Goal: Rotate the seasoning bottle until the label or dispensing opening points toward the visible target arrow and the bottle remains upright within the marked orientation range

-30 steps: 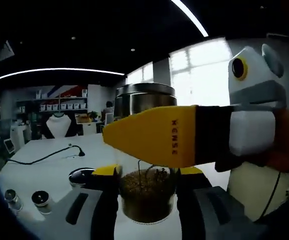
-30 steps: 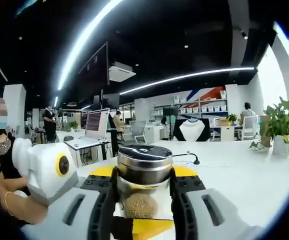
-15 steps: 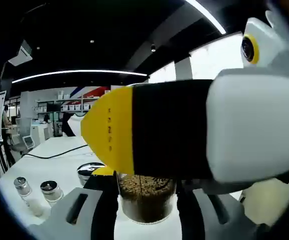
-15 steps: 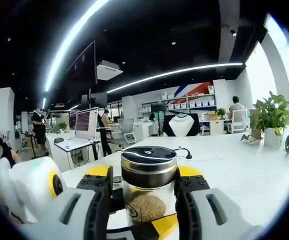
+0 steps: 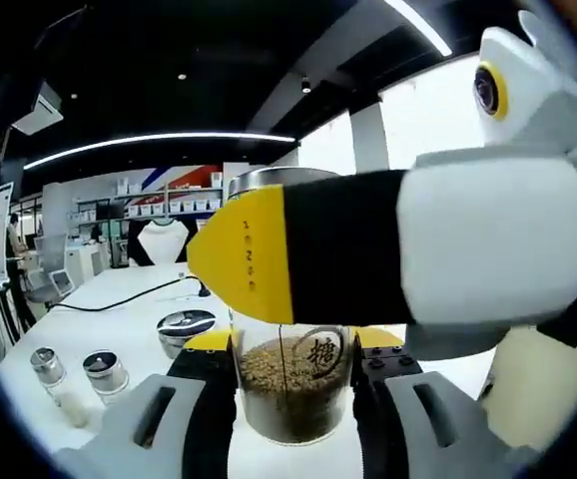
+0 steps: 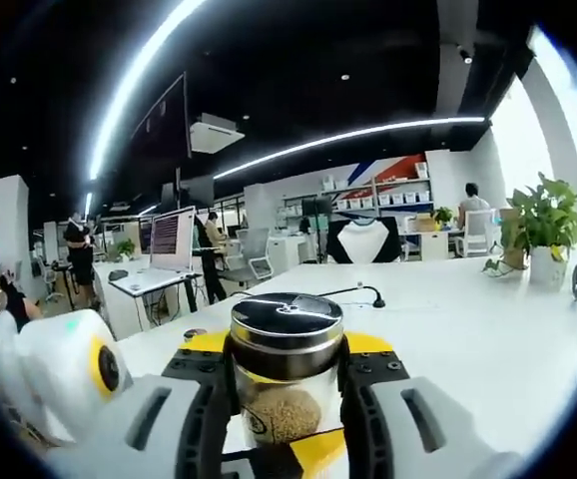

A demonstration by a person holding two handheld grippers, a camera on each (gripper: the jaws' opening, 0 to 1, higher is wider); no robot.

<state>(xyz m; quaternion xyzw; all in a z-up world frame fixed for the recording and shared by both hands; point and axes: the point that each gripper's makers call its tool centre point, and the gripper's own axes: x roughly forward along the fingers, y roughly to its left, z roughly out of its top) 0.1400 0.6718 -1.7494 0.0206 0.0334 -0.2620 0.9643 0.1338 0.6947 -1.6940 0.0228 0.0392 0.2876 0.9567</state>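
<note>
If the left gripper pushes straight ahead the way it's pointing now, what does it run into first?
The seasoning bottle: it already sits between the left gripper's jaws, which look closed on its glass. Just above, the right gripper's yellow-tipped jaw crosses in front; depth there is unclear.

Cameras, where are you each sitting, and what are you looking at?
Left gripper view: rides on the left gripper, looking along its jaws at the seasoning bottle clamped between them; the right gripper crosses in front.
Right gripper view: rides on the right gripper, looking along its jaws at the bottle's metal lid; the left gripper's body and a person's arm show at the left.
Shared: both see the same bottle, the white table and the shelves behind.
</note>
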